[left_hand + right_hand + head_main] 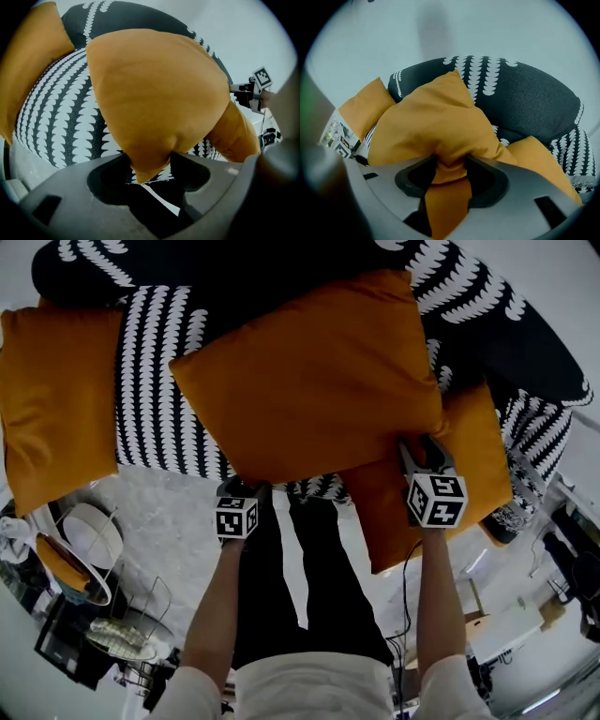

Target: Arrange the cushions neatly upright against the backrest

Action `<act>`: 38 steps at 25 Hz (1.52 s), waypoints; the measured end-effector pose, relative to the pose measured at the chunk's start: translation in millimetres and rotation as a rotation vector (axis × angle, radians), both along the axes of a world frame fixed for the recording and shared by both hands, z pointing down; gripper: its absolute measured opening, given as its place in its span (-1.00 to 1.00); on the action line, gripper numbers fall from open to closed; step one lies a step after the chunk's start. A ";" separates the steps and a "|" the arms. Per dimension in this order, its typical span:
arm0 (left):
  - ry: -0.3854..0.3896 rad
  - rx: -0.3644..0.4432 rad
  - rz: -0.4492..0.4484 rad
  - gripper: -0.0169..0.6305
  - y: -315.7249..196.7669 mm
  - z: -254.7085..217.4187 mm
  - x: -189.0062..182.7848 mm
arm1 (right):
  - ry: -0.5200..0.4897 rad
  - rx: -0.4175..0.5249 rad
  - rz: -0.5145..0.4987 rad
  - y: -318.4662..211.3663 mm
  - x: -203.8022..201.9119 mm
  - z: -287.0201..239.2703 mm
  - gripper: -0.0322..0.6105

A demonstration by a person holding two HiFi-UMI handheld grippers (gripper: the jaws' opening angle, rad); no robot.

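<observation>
A sofa (159, 381) covered in black cloth with rows of white scallops fills the top of the head view, standing on a pale, speckled floor (169, 512). Behind it, in the right gripper view, is a plain pale wall (440, 33). At lower left on the floor stands a wire rack (112, 549) with a round white tray (92, 534).

The middle orange cushion (309, 381) sits on the striped seat, tilted and leaning back toward the dark backrest (534, 98). Its lower right part overlaps a second orange cushion (459, 465) lying at the sofa's right end. A third orange cushion (52, 399) rests at the left end.

The left tool (150, 168) stands wide open, and the middle cushion's lower left corner hangs loosely between its jaws. The right tool (450, 171) is also spread wide, with the lower right corner bunched in the gap and not clamped.

Each tool carries a cube (236, 517) printed with square black-and-white markers.
</observation>
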State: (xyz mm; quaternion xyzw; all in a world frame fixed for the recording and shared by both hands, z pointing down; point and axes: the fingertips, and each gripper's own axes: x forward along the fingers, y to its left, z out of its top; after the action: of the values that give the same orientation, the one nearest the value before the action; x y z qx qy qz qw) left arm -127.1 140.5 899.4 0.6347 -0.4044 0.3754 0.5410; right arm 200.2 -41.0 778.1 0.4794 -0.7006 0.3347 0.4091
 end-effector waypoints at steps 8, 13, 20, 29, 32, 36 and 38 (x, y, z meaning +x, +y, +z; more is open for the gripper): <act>0.013 0.030 0.032 -0.51 -8.5 -31.0 -14.4 | 0.047 0.009 -0.012 1.9 -15.2 -17.6 -0.86; 0.020 0.004 -0.015 -0.61 6.1 -70.7 -33.3 | 0.011 0.015 0.027 15.3 -28.1 -41.7 -0.87; 0.016 0.050 -0.090 -0.67 -4.8 -136.9 -92.5 | -0.066 0.019 0.106 29.5 -64.5 -79.8 -0.87; 0.032 0.196 -0.131 -0.78 -77.0 -226.6 -154.6 | -0.126 -0.010 0.203 44.7 -96.8 -125.7 -0.87; 0.039 0.198 -0.138 -0.79 -92.1 -252.6 -168.9 | -0.137 -0.023 0.233 46.1 -108.7 -146.0 -0.87; 0.041 0.217 -0.110 -0.79 -116.0 -280.7 -184.2 | -0.142 -0.022 0.262 35.3 -122.4 -169.2 -0.87; 0.055 0.234 -0.101 -0.79 -131.1 -284.6 -191.9 | -0.137 -0.023 0.274 25.1 -129.0 -174.1 -0.87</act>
State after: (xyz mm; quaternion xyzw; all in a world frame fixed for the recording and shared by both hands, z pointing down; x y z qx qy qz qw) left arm -318.9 9.4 614.9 0.6824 -0.4618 0.2804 0.4925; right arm 71.2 -15.9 604.0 0.5417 -0.6510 0.4275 0.3161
